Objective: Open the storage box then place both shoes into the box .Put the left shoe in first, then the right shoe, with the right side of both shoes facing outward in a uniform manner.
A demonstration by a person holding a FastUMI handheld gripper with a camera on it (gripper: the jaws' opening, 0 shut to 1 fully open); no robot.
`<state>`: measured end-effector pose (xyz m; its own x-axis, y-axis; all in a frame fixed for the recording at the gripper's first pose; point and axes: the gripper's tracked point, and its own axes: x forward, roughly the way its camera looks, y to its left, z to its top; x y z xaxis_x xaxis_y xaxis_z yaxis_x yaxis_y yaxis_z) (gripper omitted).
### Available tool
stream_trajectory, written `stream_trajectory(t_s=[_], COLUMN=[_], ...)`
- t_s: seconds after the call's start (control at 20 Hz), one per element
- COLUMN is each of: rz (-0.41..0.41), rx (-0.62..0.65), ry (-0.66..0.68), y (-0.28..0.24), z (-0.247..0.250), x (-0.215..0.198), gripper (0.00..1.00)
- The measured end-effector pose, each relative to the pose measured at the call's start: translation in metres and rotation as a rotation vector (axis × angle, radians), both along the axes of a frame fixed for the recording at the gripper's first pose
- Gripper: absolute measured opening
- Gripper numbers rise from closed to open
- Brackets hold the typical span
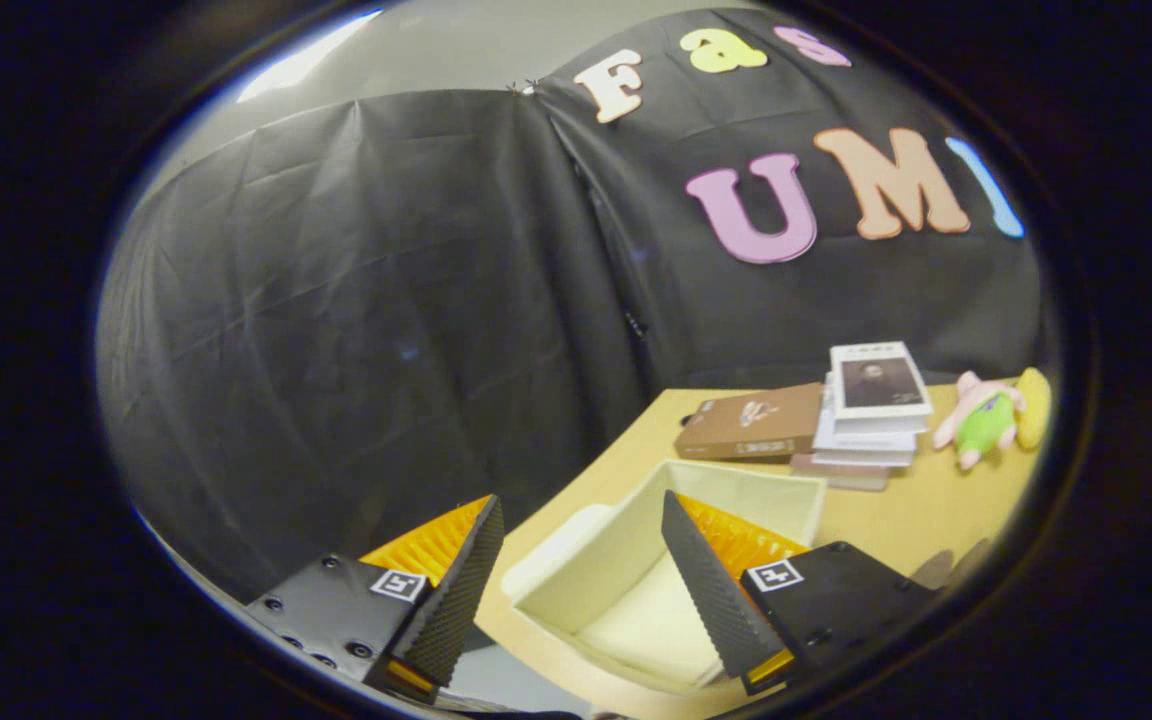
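Your claw hangs spread and empty above the near end of the storage box, which sits open on the counter between and just ahead of the fingers. No shoes lie within sight, so you likely have to turn away to find them — pick the right one first and the order fails. Grip a shoe carelessly and its right side may face inward. Beyond the box sit a brown flat box, a stack of books and a plush toy — all close enough to bump while swinging a shoe in.
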<state>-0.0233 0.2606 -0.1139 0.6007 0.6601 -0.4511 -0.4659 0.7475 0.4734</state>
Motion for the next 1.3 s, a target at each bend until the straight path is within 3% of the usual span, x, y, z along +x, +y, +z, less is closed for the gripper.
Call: stream_trajectory(t_s=[0.25,0.65,0.95,1.3], rz=[-0.137,-0.267,-0.267,-0.256], rx=[-0.140,-0.357,-0.466,-0.460], ry=[-0.069,-0.016,0.102,0.375], y=[-0.093,-0.222,-0.278,-0.288], z=[-0.020,-0.076,-0.147,-0.249], x=[0.021,-0.006,-0.047,-0.091], gripper=[1.00,1.00,1.00,1.00])
